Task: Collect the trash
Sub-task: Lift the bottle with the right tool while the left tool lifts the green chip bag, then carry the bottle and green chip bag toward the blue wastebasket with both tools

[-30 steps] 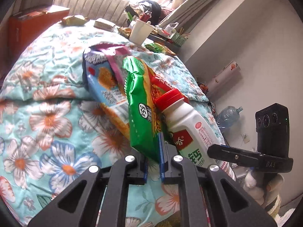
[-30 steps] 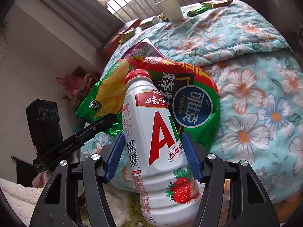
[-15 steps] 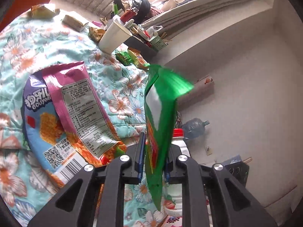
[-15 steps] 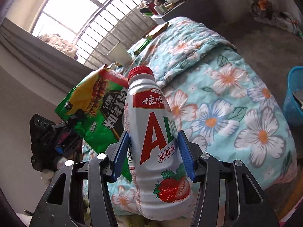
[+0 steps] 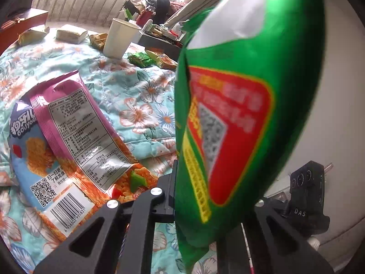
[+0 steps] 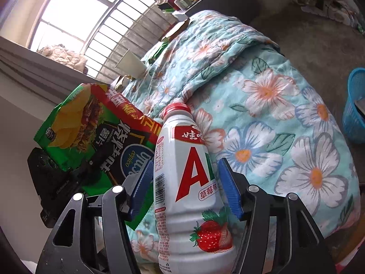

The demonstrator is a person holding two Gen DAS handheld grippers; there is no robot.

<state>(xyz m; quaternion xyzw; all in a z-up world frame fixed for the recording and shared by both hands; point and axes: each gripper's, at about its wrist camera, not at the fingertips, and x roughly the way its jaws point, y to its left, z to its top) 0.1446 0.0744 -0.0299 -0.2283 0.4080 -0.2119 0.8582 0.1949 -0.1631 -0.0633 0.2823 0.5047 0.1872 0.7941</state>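
Right wrist view shows your right gripper [image 6: 184,187] squeezing the white strawberry milk bottle [image 6: 191,189] above the flowery blanket [image 6: 285,114], with the blue basket [image 6: 355,105] past the blanket's far edge. Your left gripper [image 5: 180,196] is pinched tight on the green chip bag [image 5: 230,118]. Keep both squeezes firm and carry them over the basket before letting go, I think.

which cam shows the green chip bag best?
Right wrist: the green chip bag shows its whole printed front, sharp, held up by the left gripper. Left wrist sees only its blurred back, too close, filling the frame.
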